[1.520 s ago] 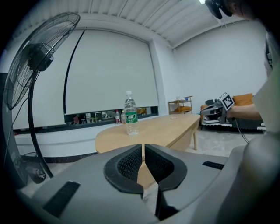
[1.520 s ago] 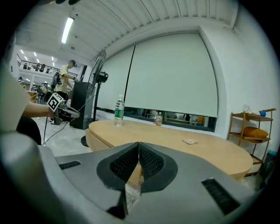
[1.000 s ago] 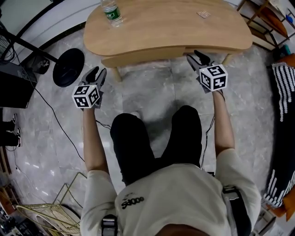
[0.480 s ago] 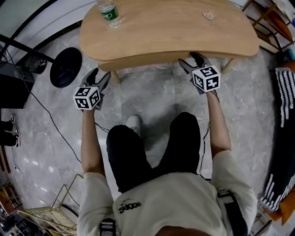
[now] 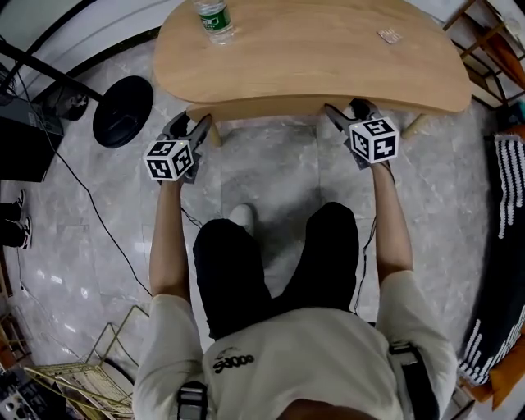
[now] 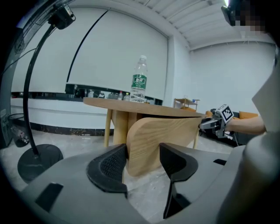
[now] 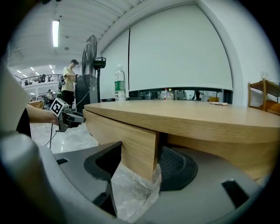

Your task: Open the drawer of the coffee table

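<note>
left tool (image 5: 190, 123): at the left end of the drawer front (image 5: 262, 107), pointing in under the table (image 5: 312, 57). in the left gripper view its jaws stand spread with the rounded end of the wooden panel between them. the panel fills most of the gap and i see no firm pinch. these jaws have just been opening wide and then closing a little.

right tool (image 5: 344, 108): at the right end of the same drawer front. in the right gripper view its jaws are spread, having just been opening. the square-cut end of the panel sits between them, close to the ribbed pad (image 7: 175, 168) and clear of the other jaw.

drawer: the front shows as a narrow band just under the table's near edge, in front of my knees.

on the table: a water bottle (image 5: 216, 18) stands upright at the far left, and a small packet (image 5: 390, 36) lies at the far right.
</note>
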Demonstrator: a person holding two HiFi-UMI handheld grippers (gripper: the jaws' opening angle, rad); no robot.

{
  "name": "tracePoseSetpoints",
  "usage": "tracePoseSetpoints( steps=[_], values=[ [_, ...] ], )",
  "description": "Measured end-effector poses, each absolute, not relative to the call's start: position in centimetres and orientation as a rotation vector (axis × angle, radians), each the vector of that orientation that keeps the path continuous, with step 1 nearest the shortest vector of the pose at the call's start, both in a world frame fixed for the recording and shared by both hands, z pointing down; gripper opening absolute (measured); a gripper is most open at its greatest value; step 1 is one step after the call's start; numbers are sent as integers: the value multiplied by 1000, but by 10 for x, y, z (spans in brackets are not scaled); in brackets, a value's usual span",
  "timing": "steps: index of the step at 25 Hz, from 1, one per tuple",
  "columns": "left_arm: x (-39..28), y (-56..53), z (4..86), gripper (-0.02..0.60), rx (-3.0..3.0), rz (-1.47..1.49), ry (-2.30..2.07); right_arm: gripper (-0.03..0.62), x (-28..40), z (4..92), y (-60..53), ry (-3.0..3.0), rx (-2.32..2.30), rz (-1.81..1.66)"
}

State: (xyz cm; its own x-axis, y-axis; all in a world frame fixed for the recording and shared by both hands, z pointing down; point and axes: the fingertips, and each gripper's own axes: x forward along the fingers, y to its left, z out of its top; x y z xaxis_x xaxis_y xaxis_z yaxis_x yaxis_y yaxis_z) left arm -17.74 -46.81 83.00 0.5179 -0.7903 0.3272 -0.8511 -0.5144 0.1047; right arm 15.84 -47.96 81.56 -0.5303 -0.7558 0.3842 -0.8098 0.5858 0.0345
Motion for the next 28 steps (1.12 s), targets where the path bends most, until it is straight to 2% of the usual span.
tracePoseSetpoints(
  steps=[28],
  values=[
    [-175,-385,831,225,2488,485,-1330,242,164,816,-401,-2454,1201,263]
  ],
)
